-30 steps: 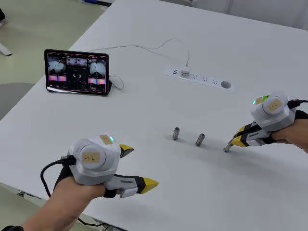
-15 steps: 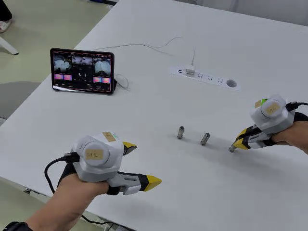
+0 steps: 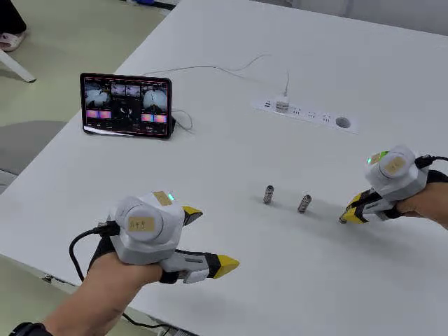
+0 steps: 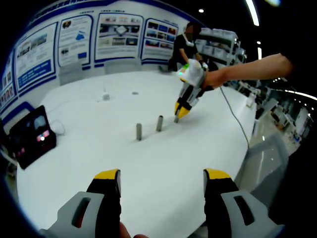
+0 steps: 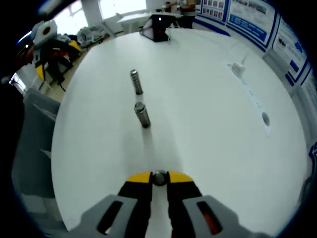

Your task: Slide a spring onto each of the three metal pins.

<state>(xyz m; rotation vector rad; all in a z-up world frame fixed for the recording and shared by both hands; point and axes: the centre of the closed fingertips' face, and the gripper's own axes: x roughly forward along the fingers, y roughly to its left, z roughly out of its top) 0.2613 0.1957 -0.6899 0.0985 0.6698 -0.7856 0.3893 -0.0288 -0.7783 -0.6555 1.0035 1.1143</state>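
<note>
Pinching a small silver metal piece between the yellow tips of the right gripper, at the bottom middle of the right gripper view. Shut tight on it, one tip on each side, with just the round top peeking out. Cannot tell if a spring sits on that piece.

Seen at the right side of the head view too, tips pointing down at the flat white table. Just left of those tips, near but not touching: a first spring-wrapped silver pin. A little more to the left, a second spring-wrapped silver pin. Both standing up near the middle of the head view, in a row with the pinched piece.

Down at the lower left of the head view, the left gripper, jaws spread wide, holding nothing, well apart from the pins.

At the upper left, a black tablet with a lit screen. At the upper right, a long white power strip with a white plug in it.
</note>
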